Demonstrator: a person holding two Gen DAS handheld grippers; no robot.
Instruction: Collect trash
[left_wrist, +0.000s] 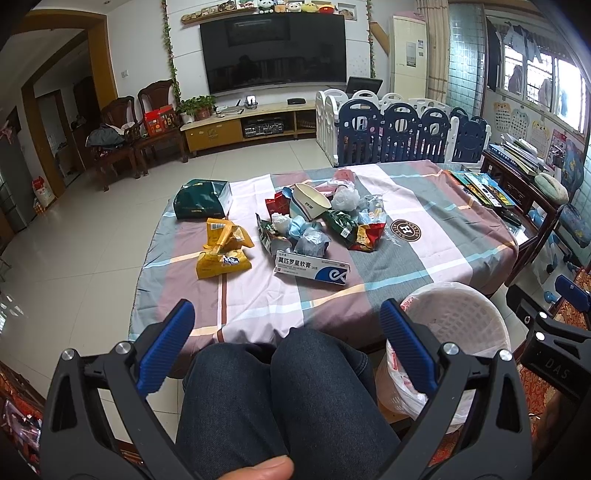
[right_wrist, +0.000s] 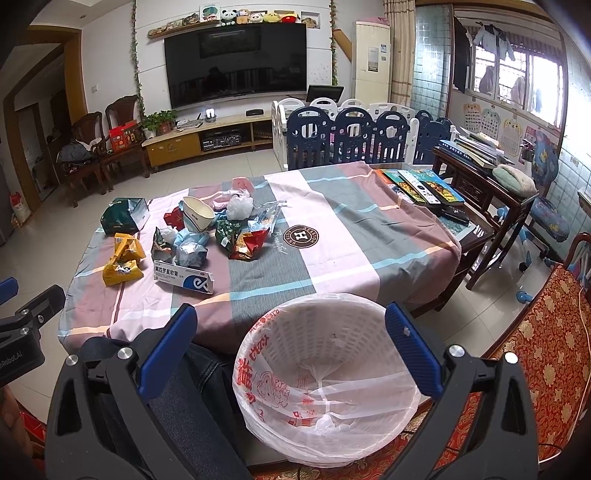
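Observation:
Trash lies in a heap on the checked tablecloth (left_wrist: 436, 240): yellow snack bags (left_wrist: 223, 251), a white and blue medicine box (left_wrist: 312, 266), crumpled wrappers (left_wrist: 358, 229), a white paper bowl (left_wrist: 310, 201) and a dark green box (left_wrist: 202, 199). A white lined waste basket (right_wrist: 325, 376) stands on the floor at the table's near edge. My left gripper (left_wrist: 286, 347) hangs open above a person's knees, short of the table. Directly over the basket, my right gripper (right_wrist: 291, 347) is open with nothing between its fingers. The same medicine box (right_wrist: 183, 277) and yellow bags (right_wrist: 122, 258) appear left of it.
Books and remotes (right_wrist: 421, 186) lie at the table's far right corner. A dark wooden side table (right_wrist: 484, 173) stands to the right, and a blue and white playpen fence (right_wrist: 354, 136) behind the table. A red patterned seat (right_wrist: 546, 350) is at my right.

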